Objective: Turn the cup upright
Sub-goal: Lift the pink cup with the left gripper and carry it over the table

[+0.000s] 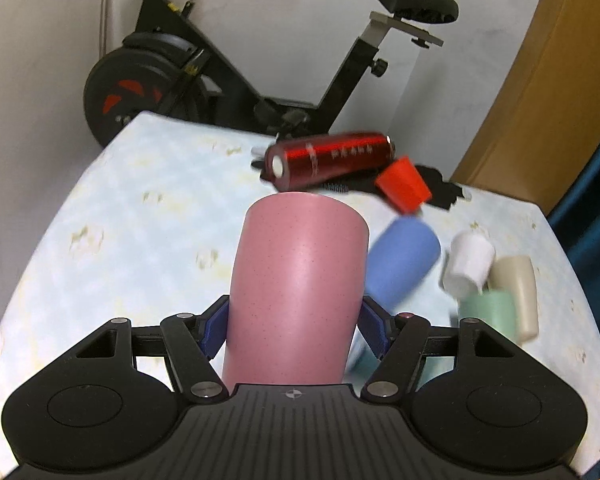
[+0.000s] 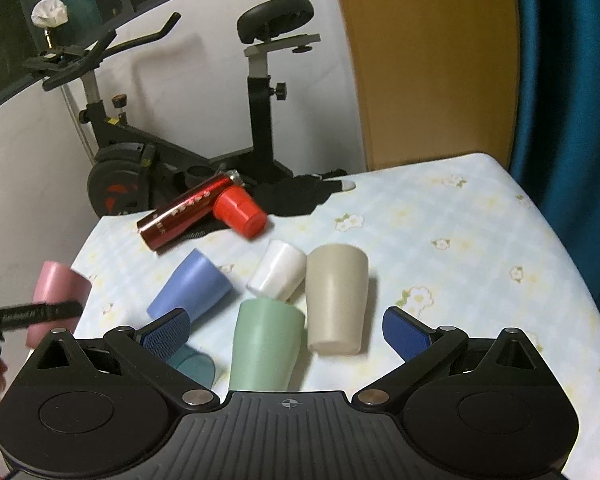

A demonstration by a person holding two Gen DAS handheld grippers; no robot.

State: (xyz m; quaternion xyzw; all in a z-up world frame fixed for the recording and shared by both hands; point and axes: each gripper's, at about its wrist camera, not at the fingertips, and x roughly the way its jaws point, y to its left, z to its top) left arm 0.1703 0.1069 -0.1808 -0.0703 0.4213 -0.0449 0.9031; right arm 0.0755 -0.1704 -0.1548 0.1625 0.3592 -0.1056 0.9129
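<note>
An exercise bike [image 2: 172, 152] stands behind the table [image 2: 480, 248], whose floral blue cloth carries a scatter of cups. The pink cup [image 1: 296, 292] is the biggest of them in the left wrist view: the left gripper [image 1: 294, 326] has its blue pads [image 1: 216, 326] pressed against both sides of the cup's body, holding it off the cloth and pointing away from the camera. Whether its far end is the mouth or the base I cannot tell, nor what is inside.

At the far edge lies a red metallic bottle [image 2: 188, 210] on its side, with a black cloth [image 2: 300, 196] just beside it. A beige cup [image 2: 336, 296] lies on the cloth with its wide end toward the right camera. A green cup [image 2: 266, 344] sits right next to it and near the white cup [image 2: 278, 270], which is tipped over. A blue cup [image 2: 192, 286] lies on its side to their left, and a red cup [image 2: 240, 212] lies touching the bottle. A teal cup [image 2: 194, 364] peeks out behind the right gripper's finger. No contents show in any of them.

The right gripper [image 2: 288, 332] hangs spread wide above the green and beige cups, gripping nothing.
</note>
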